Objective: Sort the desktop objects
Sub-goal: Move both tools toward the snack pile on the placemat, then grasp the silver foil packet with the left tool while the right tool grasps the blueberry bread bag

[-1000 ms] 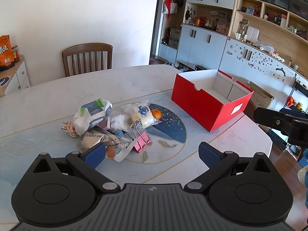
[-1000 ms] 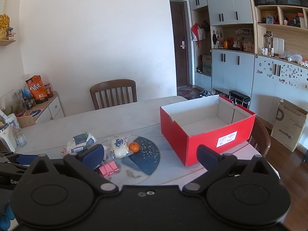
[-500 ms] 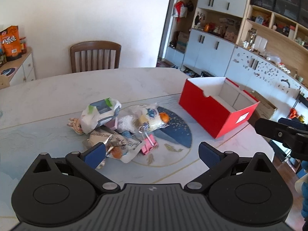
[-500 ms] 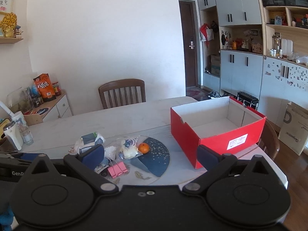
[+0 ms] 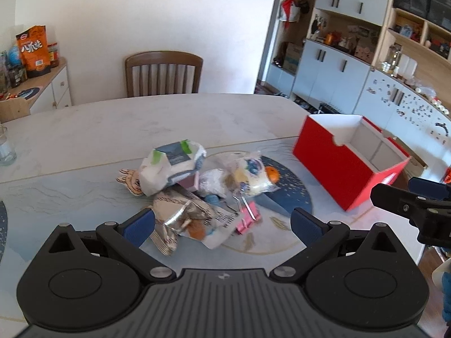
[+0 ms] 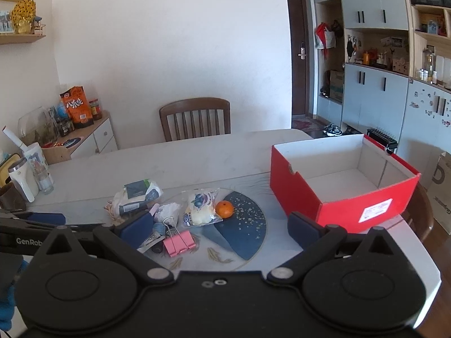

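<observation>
A heap of small things lies mid-table: a white wipes pack point(image 5: 172, 166) point(image 6: 138, 195), a clear snack bag point(image 5: 252, 173) point(image 6: 201, 207), an orange point(image 5: 272, 174) point(image 6: 224, 209), a pink binder clip point(image 5: 248, 217) point(image 6: 179, 242) and a foil packet point(image 5: 180, 214). An open red box point(image 5: 338, 169) point(image 6: 318, 194) stands empty to the right. My left gripper point(image 5: 222, 225) hovers open just short of the heap. My right gripper point(image 6: 218, 229) is open too, above the table's near edge, holding nothing.
A wooden chair point(image 5: 163, 76) point(image 6: 196, 118) stands at the far side of the marble table point(image 5: 141, 124). A glass point(image 5: 5, 148) sits at the left edge, and cups point(image 6: 31, 169) beside a side cabinet point(image 6: 84, 138). Cupboards line the right wall.
Both grippers have swung to the left, so the heap and the red box sit further right in each view. Neither gripper's fingers have changed their spread.
</observation>
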Action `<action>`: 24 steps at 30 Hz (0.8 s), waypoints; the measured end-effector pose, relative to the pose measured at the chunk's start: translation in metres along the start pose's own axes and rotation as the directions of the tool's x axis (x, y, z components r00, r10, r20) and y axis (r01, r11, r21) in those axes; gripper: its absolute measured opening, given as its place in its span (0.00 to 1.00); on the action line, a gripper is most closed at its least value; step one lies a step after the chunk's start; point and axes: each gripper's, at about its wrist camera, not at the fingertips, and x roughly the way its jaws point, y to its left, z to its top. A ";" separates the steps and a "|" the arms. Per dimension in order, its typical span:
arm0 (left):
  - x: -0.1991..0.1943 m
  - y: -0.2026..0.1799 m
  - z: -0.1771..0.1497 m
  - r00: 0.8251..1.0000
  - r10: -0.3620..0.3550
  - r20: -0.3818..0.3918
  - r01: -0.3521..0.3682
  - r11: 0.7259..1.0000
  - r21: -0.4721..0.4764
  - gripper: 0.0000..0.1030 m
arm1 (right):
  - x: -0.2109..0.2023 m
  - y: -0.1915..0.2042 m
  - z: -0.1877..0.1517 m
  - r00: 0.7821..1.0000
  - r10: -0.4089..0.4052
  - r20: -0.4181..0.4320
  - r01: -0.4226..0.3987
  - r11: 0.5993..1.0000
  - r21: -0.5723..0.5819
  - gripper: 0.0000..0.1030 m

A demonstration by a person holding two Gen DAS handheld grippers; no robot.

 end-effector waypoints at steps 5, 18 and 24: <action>0.022 0.008 0.006 0.999 0.034 -0.011 -0.034 0.999 0.007 1.00 | 0.030 -0.001 0.008 1.000 0.019 -0.015 -0.019 0.999 -0.029 0.97; 0.089 0.036 0.003 0.995 0.056 -0.077 -0.047 0.992 0.113 0.99 | 0.117 -0.002 0.023 0.990 0.091 -0.108 -0.103 0.988 -0.114 0.85; 0.115 0.052 -0.001 0.991 0.067 -0.120 -0.052 0.991 0.122 0.99 | 0.156 0.003 0.024 0.982 0.102 -0.158 -0.127 0.980 -0.155 0.85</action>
